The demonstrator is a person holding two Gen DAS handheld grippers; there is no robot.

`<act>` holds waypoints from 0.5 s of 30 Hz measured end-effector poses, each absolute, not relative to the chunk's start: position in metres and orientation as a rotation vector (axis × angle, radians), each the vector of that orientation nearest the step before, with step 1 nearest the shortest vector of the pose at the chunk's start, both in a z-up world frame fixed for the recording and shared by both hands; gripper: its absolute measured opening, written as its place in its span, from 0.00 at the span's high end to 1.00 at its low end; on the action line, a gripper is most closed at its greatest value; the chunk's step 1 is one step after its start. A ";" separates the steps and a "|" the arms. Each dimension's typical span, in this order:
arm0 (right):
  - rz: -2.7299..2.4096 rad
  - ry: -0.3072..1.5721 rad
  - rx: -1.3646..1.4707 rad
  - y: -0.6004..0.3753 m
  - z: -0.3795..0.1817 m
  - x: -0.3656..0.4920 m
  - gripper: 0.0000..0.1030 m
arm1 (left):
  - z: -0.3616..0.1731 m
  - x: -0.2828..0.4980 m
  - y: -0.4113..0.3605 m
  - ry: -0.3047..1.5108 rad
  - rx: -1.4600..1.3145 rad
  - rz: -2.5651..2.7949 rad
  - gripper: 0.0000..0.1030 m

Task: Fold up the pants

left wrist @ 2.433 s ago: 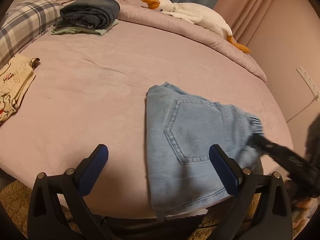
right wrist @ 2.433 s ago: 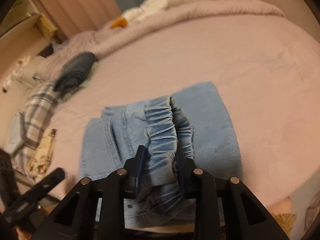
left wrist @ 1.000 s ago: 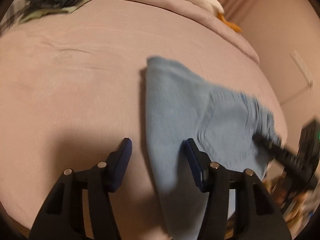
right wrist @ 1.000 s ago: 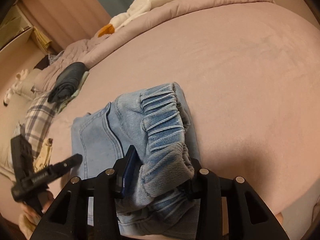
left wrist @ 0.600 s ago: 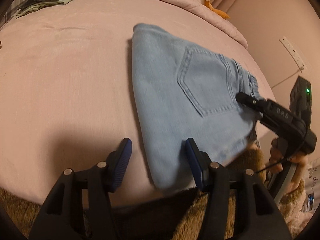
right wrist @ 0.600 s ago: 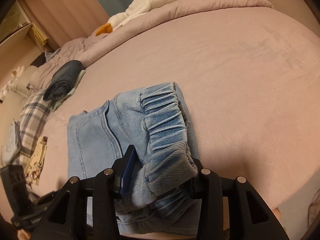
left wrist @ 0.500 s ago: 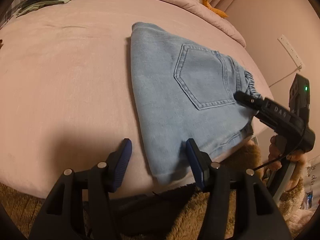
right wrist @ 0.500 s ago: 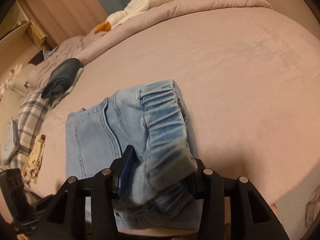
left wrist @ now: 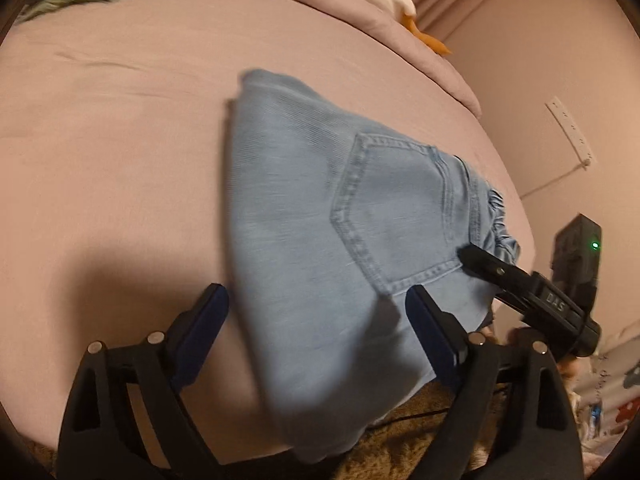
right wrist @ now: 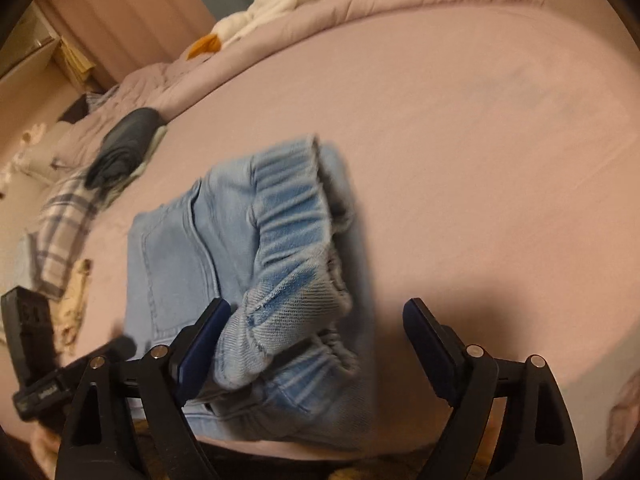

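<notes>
On the bed (left wrist: 100, 160), folded jeans (left wrist: 320, 240), both claws spread, waistband only in right view.

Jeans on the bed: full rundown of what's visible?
The jeans are light blue denim, folded into a compact stack at the near edge of the pink bed. A stitched back pocket faces up, and a gathered elastic waistband bunches at one end. Both hand-held grippers are open: left straddles the near edge, right sits at the waistband.

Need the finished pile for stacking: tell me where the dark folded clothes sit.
The dark folded clothes lie at the bed's far left in the right wrist view, beside the plaid pillow, well beyond the jeans.
</notes>
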State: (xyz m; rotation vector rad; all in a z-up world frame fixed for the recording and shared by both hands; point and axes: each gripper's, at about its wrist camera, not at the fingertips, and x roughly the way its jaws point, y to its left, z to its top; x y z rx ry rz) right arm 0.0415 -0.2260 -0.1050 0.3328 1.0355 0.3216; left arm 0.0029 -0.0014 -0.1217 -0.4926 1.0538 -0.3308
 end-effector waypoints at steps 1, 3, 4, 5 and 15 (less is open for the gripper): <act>0.338 1.027 0.351 -0.227 -0.106 0.044 0.15 | -0.123 0.007 -0.004 1.052 -0.479 -0.326 0.18; 0.391 1.023 0.398 -0.226 -0.107 0.051 0.15 | -0.122 0.011 -0.011 1.044 -0.444 -0.310 0.32; 0.419 1.024 0.417 -0.224 -0.109 0.055 0.17 | -0.123 0.012 -0.012 1.044 -0.446 -0.302 0.33; 0.435 1.025 0.424 -0.222 -0.110 0.057 0.19 | -0.123 0.012 -0.010 1.041 -0.453 -0.293 0.36; 0.407 0.961 0.421 -0.206 -0.085 0.035 0.53 | -0.087 -0.002 -0.004 0.960 -0.439 -0.265 0.85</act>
